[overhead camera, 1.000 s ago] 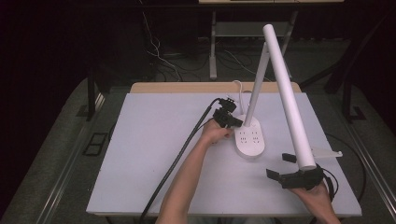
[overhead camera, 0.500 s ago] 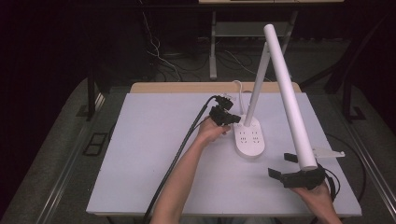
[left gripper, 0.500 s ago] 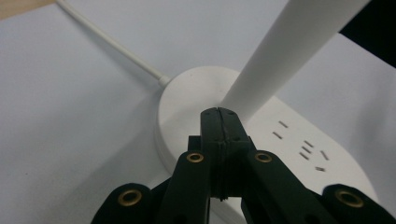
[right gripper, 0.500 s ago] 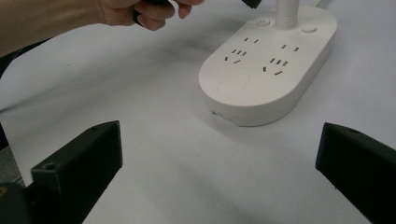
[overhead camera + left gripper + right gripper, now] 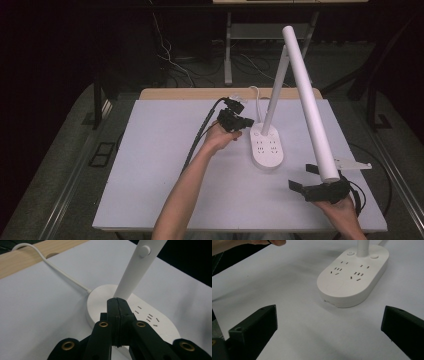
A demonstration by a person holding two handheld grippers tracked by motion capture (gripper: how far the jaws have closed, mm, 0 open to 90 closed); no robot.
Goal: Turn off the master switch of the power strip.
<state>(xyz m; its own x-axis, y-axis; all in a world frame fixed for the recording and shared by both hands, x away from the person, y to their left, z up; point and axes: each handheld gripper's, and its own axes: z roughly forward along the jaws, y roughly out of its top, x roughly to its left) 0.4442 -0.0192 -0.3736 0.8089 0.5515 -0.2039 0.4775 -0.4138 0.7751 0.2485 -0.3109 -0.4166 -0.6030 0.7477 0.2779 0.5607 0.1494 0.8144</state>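
A white desk lamp, its oval base carrying sockets, stands right of centre toward the table's far edge, its cord running to that edge. The left gripper, jaws clenched on nothing, sits just beside the lamp's base. The right gripper, jaws spread wide, hovers near the front right corner
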